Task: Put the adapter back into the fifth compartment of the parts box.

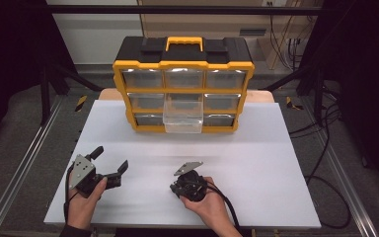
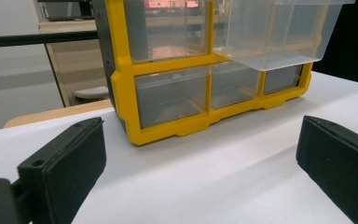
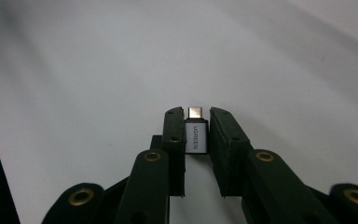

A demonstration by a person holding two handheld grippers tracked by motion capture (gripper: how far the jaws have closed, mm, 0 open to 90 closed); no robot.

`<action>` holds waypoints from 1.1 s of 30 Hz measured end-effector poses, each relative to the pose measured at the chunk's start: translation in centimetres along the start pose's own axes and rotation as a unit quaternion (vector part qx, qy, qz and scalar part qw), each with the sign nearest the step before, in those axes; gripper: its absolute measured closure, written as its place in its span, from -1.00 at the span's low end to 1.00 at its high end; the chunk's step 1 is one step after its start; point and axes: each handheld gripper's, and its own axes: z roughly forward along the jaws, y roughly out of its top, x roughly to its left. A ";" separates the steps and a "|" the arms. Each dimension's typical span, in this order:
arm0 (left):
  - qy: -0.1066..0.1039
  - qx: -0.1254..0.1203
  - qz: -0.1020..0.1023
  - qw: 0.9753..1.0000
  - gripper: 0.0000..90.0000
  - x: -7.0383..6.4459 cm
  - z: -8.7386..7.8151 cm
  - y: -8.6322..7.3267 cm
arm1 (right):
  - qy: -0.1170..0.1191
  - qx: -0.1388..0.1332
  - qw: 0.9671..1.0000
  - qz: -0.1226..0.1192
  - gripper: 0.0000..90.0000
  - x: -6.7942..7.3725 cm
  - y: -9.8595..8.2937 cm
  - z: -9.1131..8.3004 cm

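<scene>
A yellow and black drawer cabinet stands at the back of the white table; its clear middle drawer is pulled out. In the left gripper view the cabinet is close ahead, with the pulled-out drawer at top right. My left gripper rests at the front left, open and holding nothing; its wide-apart jaws frame the left gripper view. My right gripper sits at front centre, pointing down at the table. It is shut on a small grey USB-C adapter, whose metal plug sticks out past the fingertips.
Metal rails run along both sides of the table. Black cables lie on the floor to the right. A wooden board edge shows behind the cabinet. White tabletop stretches between the grippers and the cabinet.
</scene>
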 end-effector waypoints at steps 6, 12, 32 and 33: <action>0.007 0.000 -0.001 1.000 -0.97 0.5 0.0 -0.1 | -0.008 -0.038 0.999 0.012 0.70 -1.4 0.1 -1.5; 0.007 0.001 0.002 1.000 -0.97 0.4 0.1 0.0 | -0.026 -0.061 0.998 0.018 0.70 -2.8 -0.2 -3.2; -0.009 -0.004 -0.016 1.000 -0.98 0.3 -0.1 -0.2 | -0.075 -0.144 0.984 0.073 0.70 -7.1 -1.3 -7.8; -0.012 -0.004 -0.015 1.000 -0.98 0.2 -0.1 -0.2 | -0.078 -0.147 0.983 0.074 0.70 -7.2 -1.3 -7.9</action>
